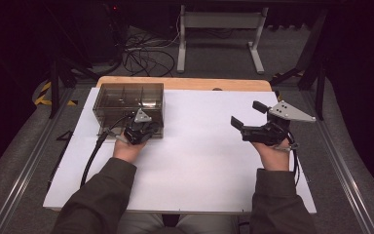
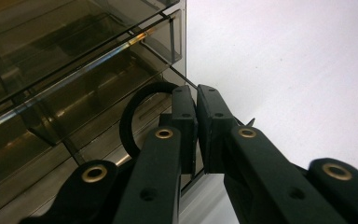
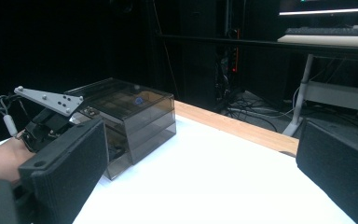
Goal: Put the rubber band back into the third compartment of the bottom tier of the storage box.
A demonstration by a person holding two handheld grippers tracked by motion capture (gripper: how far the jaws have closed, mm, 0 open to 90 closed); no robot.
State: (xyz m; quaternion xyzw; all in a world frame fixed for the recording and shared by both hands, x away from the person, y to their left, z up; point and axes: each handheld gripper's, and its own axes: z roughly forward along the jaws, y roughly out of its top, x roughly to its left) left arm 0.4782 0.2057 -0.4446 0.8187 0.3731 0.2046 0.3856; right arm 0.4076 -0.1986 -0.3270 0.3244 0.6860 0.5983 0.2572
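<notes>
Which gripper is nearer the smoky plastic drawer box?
Left. The left gripper is at the drawer box's front, jaws closed against it; the right gripper hangs open, well off to the side.

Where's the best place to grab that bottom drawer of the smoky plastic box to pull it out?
Grip the thin front lip of the bottom drawer near its right corner, coming from the box's front, the person's side. The left gripper already sits there, fingers closed on that edge.
</notes>
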